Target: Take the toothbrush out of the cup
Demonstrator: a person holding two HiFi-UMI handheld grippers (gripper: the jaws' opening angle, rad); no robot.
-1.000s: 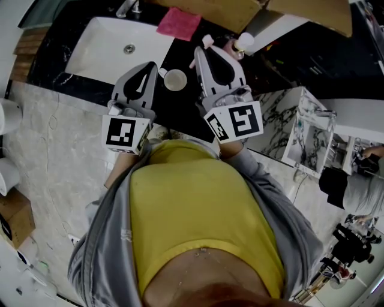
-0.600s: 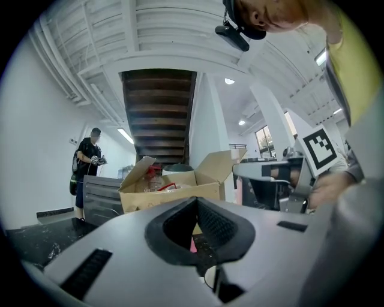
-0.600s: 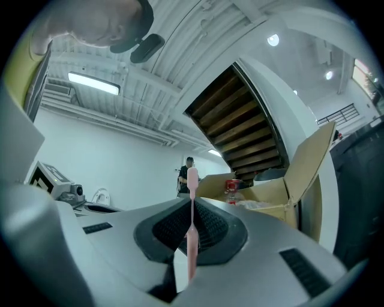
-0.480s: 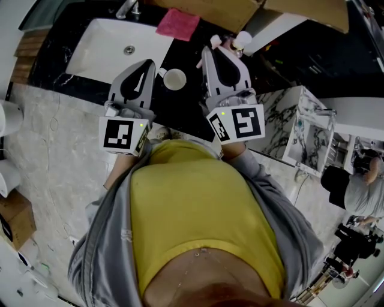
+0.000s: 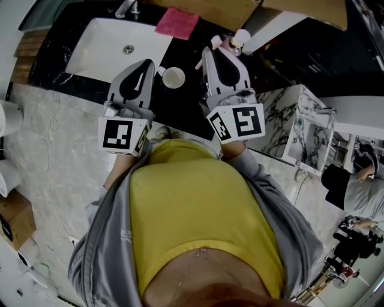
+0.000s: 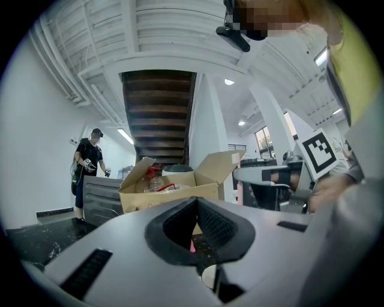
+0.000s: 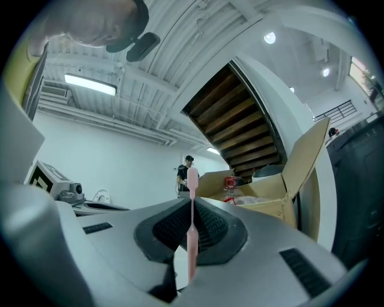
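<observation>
My right gripper [image 5: 211,51] is shut on a thin pink toothbrush [image 7: 192,223], which stands upright between its pads in the right gripper view. In the head view the toothbrush [image 5: 214,41] sticks out at the jaw tips, over the black counter [image 5: 180,105] and to the right of the white cup [image 5: 173,78]. The cup stands upright between the two grippers and looks empty. My left gripper [image 5: 148,62] hovers just left of the cup with its jaws together and nothing in them. In the left gripper view, a bit of the cup's rim [image 6: 209,274] shows below the jaws.
A white sink [image 5: 114,45] lies at the back left with a tap [image 5: 127,7] behind it. A pink cloth [image 5: 177,23] lies beyond the cup, and a white-capped bottle [image 5: 241,38] stands by the right gripper. A cardboard box [image 5: 234,11] stands at the back. Another person stands in the distance [image 6: 86,168].
Both grippers have shifted only slightly. The right one keeps its hold on the toothbrush beside the cup.
</observation>
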